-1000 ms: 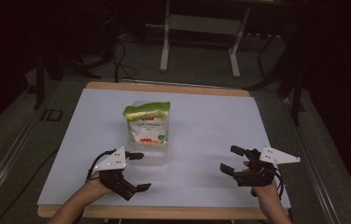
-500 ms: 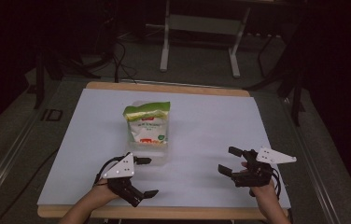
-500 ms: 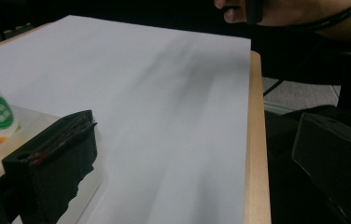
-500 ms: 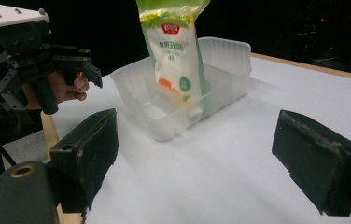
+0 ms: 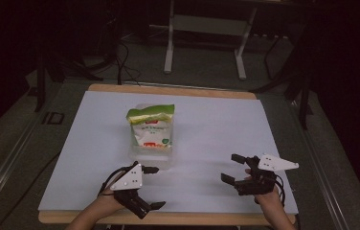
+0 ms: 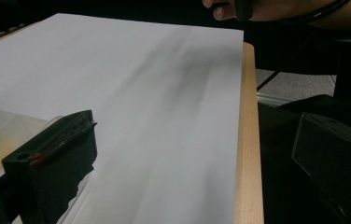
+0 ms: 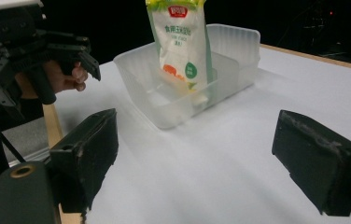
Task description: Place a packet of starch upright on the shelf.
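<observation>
Both grippers hover with fingers spread and empty: the left gripper (image 5: 151,188) near the desk's (image 5: 207,124) front edge, the right gripper (image 5: 234,168) well apart. The snack bag (image 5: 151,128) stands in a clear tray (image 7: 232,60) beyond the left fingers. Seemingly an approach; next, reaching forward to the bag.

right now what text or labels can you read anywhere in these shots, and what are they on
Snack bag standing in the clear plastic tray: red brand badge at the top, dark Chinese characters under it, a green round mark lower down; all too blurred to read.
"ID": white marking on the floor left of the table.
Nothing else is legible.
</observation>
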Demonstrator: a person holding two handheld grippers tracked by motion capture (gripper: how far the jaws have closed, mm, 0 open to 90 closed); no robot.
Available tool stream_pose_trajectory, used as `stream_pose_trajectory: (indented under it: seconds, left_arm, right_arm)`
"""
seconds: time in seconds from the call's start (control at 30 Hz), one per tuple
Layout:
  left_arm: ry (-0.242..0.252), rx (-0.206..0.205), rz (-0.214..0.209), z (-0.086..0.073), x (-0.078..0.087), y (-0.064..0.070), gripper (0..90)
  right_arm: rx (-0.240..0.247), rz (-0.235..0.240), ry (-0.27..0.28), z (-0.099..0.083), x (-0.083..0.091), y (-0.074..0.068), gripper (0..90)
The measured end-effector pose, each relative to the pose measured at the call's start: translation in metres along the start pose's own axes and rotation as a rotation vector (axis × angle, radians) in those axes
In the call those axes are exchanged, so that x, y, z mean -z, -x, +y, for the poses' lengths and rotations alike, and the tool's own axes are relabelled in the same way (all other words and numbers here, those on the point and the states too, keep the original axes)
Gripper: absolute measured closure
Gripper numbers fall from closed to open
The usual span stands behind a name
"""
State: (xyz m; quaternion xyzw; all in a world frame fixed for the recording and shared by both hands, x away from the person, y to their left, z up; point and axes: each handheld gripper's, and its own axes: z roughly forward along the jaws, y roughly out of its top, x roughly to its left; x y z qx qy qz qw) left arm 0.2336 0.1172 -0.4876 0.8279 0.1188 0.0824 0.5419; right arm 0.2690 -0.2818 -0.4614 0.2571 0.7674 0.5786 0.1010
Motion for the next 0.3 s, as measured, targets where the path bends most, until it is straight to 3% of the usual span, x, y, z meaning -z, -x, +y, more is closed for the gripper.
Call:
stream_pose_trajectory:
  seconds: [0.3]
  left_arm:
    - [0.017, 0.006, 0.007, 0.0008, 0.0036, -0.0016, 0.1]
  right_arm:
    - [-0.001, -0.004, -0.003, -0.0021, -0.0026, 0.0011, 14.3]
